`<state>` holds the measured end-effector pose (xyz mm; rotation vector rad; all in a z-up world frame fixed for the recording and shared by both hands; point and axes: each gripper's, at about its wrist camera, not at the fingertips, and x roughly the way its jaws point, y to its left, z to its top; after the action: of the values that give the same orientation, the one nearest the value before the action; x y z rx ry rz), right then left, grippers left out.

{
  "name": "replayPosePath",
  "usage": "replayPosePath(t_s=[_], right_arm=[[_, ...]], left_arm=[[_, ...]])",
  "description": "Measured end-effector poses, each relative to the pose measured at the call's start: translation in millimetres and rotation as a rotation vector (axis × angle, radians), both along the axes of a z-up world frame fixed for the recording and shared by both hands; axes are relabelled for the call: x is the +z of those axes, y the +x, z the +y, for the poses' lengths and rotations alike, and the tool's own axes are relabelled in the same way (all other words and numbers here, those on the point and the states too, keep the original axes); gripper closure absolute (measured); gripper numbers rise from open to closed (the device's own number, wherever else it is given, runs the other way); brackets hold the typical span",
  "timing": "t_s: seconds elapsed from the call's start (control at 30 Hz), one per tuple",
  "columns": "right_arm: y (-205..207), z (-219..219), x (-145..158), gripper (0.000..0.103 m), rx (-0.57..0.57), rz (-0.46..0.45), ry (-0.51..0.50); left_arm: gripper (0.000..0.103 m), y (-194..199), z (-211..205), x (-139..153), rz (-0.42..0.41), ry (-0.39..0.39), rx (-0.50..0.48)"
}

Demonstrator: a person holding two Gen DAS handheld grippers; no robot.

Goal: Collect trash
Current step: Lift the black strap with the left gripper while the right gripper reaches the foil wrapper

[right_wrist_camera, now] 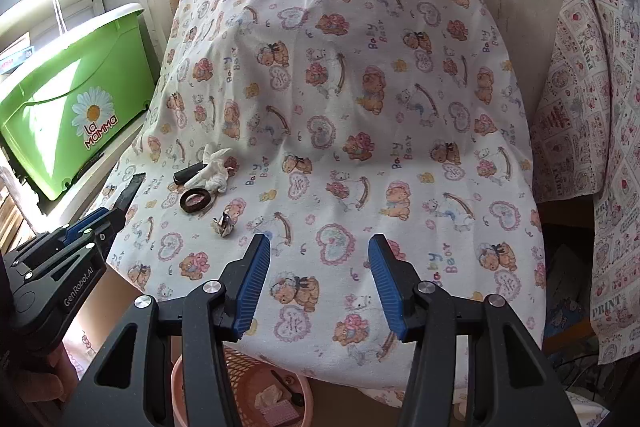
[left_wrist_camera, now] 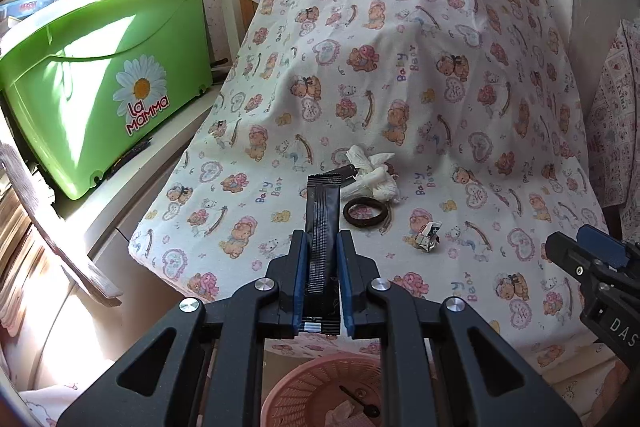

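Observation:
My left gripper (left_wrist_camera: 323, 241) is shut on a long black sachet wrapper (left_wrist_camera: 323, 215) and holds it upright above the table's near edge; it also shows in the right wrist view (right_wrist_camera: 129, 191). On the bear-print cloth (left_wrist_camera: 400, 75) lie a crumpled white tissue (left_wrist_camera: 374, 175), a small black tube (left_wrist_camera: 344, 171), a dark hair-tie ring (left_wrist_camera: 365, 211) and a small crumpled foil scrap (left_wrist_camera: 428, 237). My right gripper (right_wrist_camera: 318, 259) is open and empty over the cloth, to the right of these items (right_wrist_camera: 214, 171).
A pink mesh basket (left_wrist_camera: 320, 387) with some trash in it stands on the floor below the table's near edge, also in the right wrist view (right_wrist_camera: 244, 391). A green "La Mamma" tub (left_wrist_camera: 92, 67) sits on a shelf at left. A patterned cloth (right_wrist_camera: 592, 155) hangs at right.

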<state>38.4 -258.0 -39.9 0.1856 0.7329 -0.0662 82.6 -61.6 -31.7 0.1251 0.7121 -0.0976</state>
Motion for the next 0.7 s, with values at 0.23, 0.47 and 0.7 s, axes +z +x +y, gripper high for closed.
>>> replayPosePath(t_s=[0.23,0.47,0.7], right_arm=[[28.9,35.2,11.2,0.040,0.206,-0.038,0.007],[60.4,59.7,-17.5,0.039,0.252,0.028,-0.042],[78.7,68.0,-46.3,0.039,0.232,0.083,-0.089]], left_arm=[[0.089,3.7,28.7,2.7,-0.005,-0.031,0.034],[0.089,9.3,47.7,-8.8,0.034,-0.071,0.072],[0.089,11.8,56.4,-11.1,0.049,-0.105,0.084]])
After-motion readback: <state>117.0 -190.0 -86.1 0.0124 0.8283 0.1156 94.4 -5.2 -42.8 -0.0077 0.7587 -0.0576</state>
